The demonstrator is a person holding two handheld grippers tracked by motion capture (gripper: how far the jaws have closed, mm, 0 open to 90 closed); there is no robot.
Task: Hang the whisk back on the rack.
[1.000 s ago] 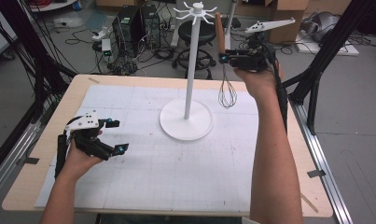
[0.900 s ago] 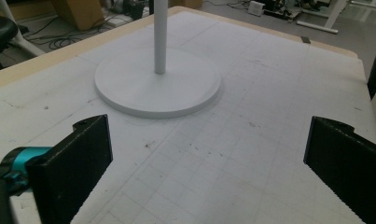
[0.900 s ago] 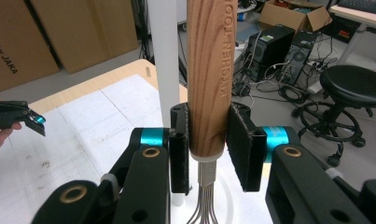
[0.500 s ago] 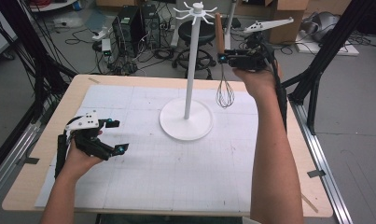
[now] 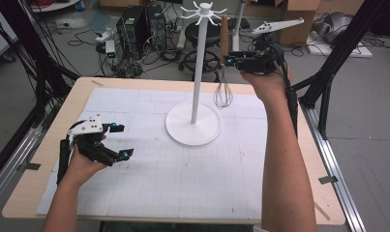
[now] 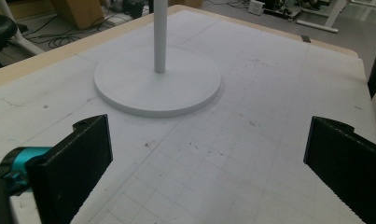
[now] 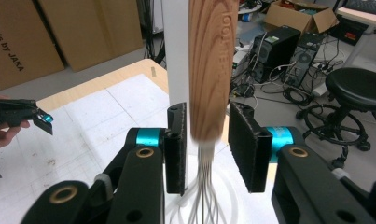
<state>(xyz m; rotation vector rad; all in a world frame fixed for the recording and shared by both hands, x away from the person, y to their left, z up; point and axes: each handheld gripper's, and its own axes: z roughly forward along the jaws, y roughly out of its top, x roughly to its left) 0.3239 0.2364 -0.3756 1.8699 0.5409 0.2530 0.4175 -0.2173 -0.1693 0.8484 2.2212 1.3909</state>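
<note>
left gripper: nearest the person, low over the white gridded mat at the table's left side. Jaws spread wide, nothing between them; in the left gripper view they frame bare mat with the stand's base beyond.
right gripper: raised at the far right, beside the pole. Jaws have just been opening; in the right gripper view a slim gap shows on each side of the handle, so the pads look to have let go of it.
whisk: hangs upright close to the pole of the stand, wire balloon down, above the mat and apart from the base. Handle top reaches the hook crown; I cannot tell whether it is actually caught on a hook.
whisk handle: wood, round, stiff, with embossed lettering. Judged light, dry, fair grip for ribbed pads. Best hold: lower handle just above the wires, jaws square across it.
whisk wires: thin, springy metal; judged easy to bend, slippery, poor place to clamp.
stand: white disc base, tall thin pole, hook crown on top. Judged top-heavy if nudged sideways.
</note>
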